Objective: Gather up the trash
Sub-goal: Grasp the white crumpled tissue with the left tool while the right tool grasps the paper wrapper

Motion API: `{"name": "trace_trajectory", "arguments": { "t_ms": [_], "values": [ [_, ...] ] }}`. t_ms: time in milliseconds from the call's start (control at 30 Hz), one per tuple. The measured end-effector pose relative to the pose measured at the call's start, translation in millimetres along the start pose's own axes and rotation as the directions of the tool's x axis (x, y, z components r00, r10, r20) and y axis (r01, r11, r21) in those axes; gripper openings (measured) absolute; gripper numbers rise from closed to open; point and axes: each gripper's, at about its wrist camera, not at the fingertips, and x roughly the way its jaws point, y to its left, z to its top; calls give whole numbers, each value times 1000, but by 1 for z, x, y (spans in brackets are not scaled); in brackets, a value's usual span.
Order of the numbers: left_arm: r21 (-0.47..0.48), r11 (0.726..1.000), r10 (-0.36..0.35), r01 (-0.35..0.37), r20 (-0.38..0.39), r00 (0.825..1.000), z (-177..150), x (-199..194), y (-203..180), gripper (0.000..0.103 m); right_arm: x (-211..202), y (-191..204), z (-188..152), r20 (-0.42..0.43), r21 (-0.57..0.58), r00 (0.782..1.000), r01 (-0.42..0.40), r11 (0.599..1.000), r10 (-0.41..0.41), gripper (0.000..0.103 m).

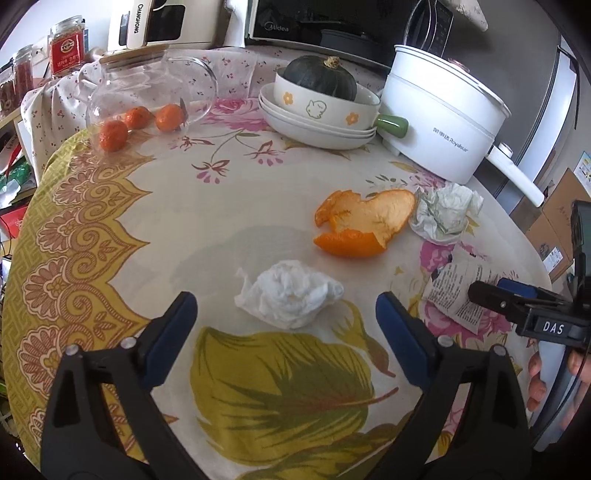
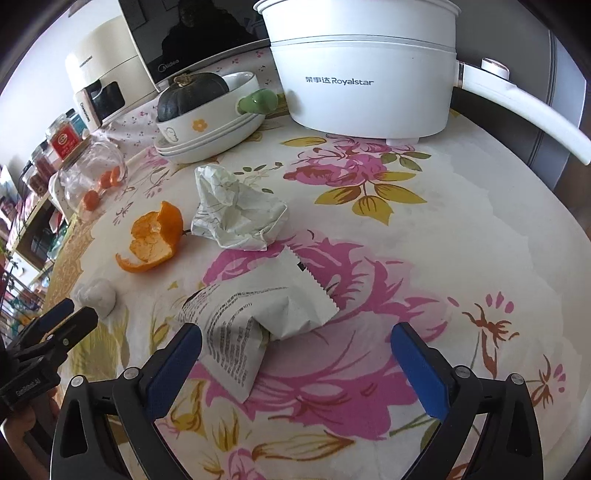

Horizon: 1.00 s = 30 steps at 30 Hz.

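Observation:
A crumpled white tissue [image 1: 291, 291] lies on the flowered tablecloth, right at the tips of my open left gripper [image 1: 284, 299], untouched by the blue pads. Beyond it lie an orange peel [image 1: 362, 221] and a crumpled paper ball [image 1: 443, 214]. In the right wrist view a white printed wrapper [image 2: 258, 317] lies between the fingers of my open right gripper [image 2: 295, 328], close to the left pad, with no pad pressing on it. The peel [image 2: 155, 240], paper ball [image 2: 236, 214] and tissue [image 2: 96, 295] lie to its left. Each gripper shows at the edge of the other's view.
At the back of the table stand stacked bowls [image 1: 317, 125] holding a dark squash, a white electric pot [image 1: 439, 122], and a glass jar [image 1: 147, 92] on its side with tangerines. A microwave [image 1: 317, 22] sits behind. The table edge curves at the right, with cardboard boxes [image 1: 557, 229] below.

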Motion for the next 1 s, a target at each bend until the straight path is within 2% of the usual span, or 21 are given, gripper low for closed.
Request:
{"name": "trace_trajectory", "arguments": {
  "t_ms": [67, 133, 167, 233, 333, 433, 533, 767, 1000],
  "values": [
    [11, 1000, -6, 6, -1, 1000, 1, 4, -1, 80, 2, 4, 1, 20, 2, 1000, 3, 1000, -3, 103],
    [21, 1000, -13, 13, -19, 1000, 1, 11, -3, 59, 4, 8, 2, 31, 3, 1000, 4, 1000, -4, 103],
    [22, 1000, -15, 16, -24, 1000, 2, 12, -3, 54, 5, 10, 2, 36, 0, 999, 12, 1000, -12, 103],
    [11, 999, -37, 37, -9, 999, 4, 11, -3, 46, 6, 13, 2, 45, -13, 998, 36, 999, -35, 100],
    [11, 999, -47, 47, -16, 999, 3, 11, -4, 40, 6, 17, 2, 62, -27, 997, 46, 999, -44, 89],
    [11, 999, -48, 48, -24, 999, 2, 9, -5, 37, 3, 20, 0, 76, -42, 997, 35, 998, -32, 73],
    [6, 998, -55, 55, -31, 998, 0, 5, -7, 36, -2, 25, -2, 90, -73, 996, 36, 997, -29, 68],
    [14, 998, -56, 57, -57, 997, -10, -8, -14, 36, -21, 19, -4, 91, -80, 995, -37, 996, 44, 45],
    [35, 996, -74, 76, -72, 995, -18, -25, -33, 36, -48, 9, -10, 97, -96, 990, -95, 991, 104, 33]
  ]
}}
